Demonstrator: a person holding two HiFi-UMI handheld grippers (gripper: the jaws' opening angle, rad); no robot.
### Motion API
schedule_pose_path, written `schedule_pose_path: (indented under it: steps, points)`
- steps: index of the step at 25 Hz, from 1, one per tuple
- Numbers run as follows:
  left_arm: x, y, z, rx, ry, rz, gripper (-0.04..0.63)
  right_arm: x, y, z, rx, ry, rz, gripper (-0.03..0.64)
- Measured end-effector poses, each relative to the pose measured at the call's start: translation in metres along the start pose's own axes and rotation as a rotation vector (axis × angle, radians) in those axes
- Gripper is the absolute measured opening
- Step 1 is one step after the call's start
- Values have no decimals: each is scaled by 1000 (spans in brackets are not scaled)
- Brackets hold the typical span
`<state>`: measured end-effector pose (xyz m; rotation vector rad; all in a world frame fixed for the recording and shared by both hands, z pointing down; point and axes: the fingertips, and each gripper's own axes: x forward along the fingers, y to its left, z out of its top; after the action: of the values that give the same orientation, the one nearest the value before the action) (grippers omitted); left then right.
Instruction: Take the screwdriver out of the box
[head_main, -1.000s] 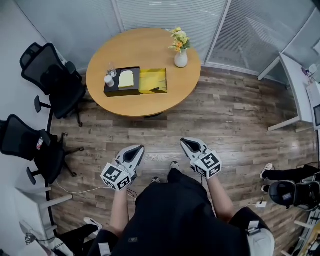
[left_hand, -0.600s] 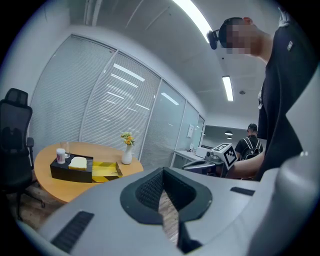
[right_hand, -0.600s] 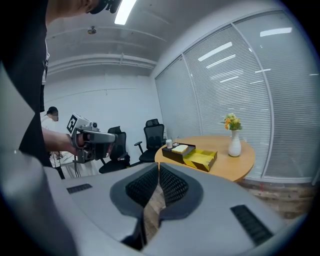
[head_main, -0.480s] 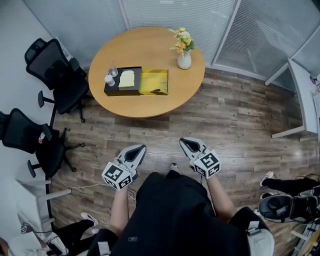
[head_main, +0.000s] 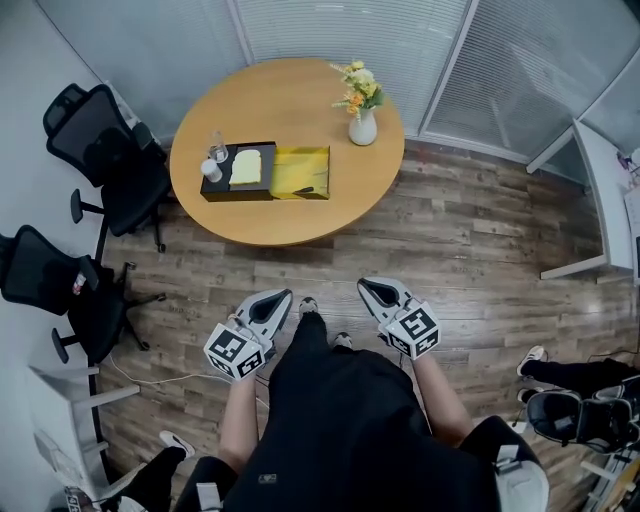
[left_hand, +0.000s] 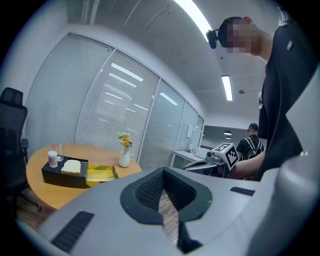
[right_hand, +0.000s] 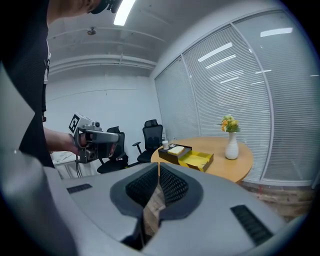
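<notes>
What is taken for the screwdriver (head_main: 307, 189) shows only in the head view, as a small dark item at the near edge of the yellow half of the box (head_main: 299, 165), too small for detail. In both gripper views it can't be made out. The box is set on the round wooden table (head_main: 290, 100), left of centre. Its black half holds a pale block (head_main: 246, 165), w/ a white cup (head_main: 211, 170) and a clear glass (head_main: 218, 148) at the far-left end. A white vase of flowers (head_main: 362, 122) is stood near the table's right edge, apart from the box.

The left gripper (head_main: 282, 296) and right gripper (head_main: 367, 285) are held low by the person's body, well apart from the table. Their own views show each pair of jaws brought together at the tips w/ nothing btwn them; only floor planks are seen thru the slit behind.

In the left gripper view the right gripper's marker cube (left_hand: 225, 154) is seen, plus a distant person w/ a backpack (left_hand: 248, 145) who is not seen in the head view. In the right gripper view the left gripper (right_hand: 90, 137) is seen in a hand.

The wood-plank floor (head_main: 480, 250), blind-covered glass walls (head_main: 330, 30), two black office chairs (head_main: 110, 160) left of the table and a white desk (head_main: 590, 190) at right are laid out in the head view.
</notes>
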<state>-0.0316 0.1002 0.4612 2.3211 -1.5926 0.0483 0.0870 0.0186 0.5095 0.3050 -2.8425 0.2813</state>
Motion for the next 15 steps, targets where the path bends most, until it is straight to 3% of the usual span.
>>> schedule_pose_path:
  steps: [8, 15]
  points:
    - [30, 24, 0, -8, 8, -41, 6, 14, -26, -12, 14, 42, -36, 9]
    - [48, 77, 15, -23, 20, -67, 6, 57, -49, 5, 9, 61, -54, 8]
